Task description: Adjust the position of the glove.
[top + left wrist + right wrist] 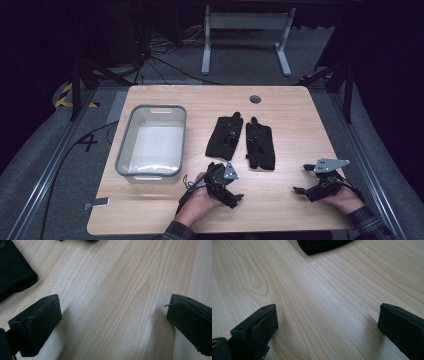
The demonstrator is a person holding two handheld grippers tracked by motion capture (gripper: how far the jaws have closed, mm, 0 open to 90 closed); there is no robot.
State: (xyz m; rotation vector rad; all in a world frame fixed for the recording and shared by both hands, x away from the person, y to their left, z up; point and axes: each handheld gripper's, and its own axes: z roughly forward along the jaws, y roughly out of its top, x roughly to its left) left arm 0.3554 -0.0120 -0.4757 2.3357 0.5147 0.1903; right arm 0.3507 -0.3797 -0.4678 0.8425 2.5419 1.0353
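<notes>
Two black gloves lie side by side mid-table, fingers pointing away from me: one [225, 136] on the left, the other [260, 145] on the right. My left gripper [239, 186] rests low on the wood just in front of them, jaws open with nothing between them. The left gripper view shows it [112, 306] over bare wood, with a glove cuff [12, 275] at the upper left. My right gripper [301, 178] sits at the front right and points left, also open and empty. Beyond its jaws [327, 311] a black cuff [322, 245] lies at the top.
A grey plastic bin [122, 150] stands at the table's left, nothing inside it. A round grommet [255, 99] sits near the far edge. The wooden table [280, 210] ends close behind both hands. Beyond it are a metal frame leg [206, 45] and floor cables.
</notes>
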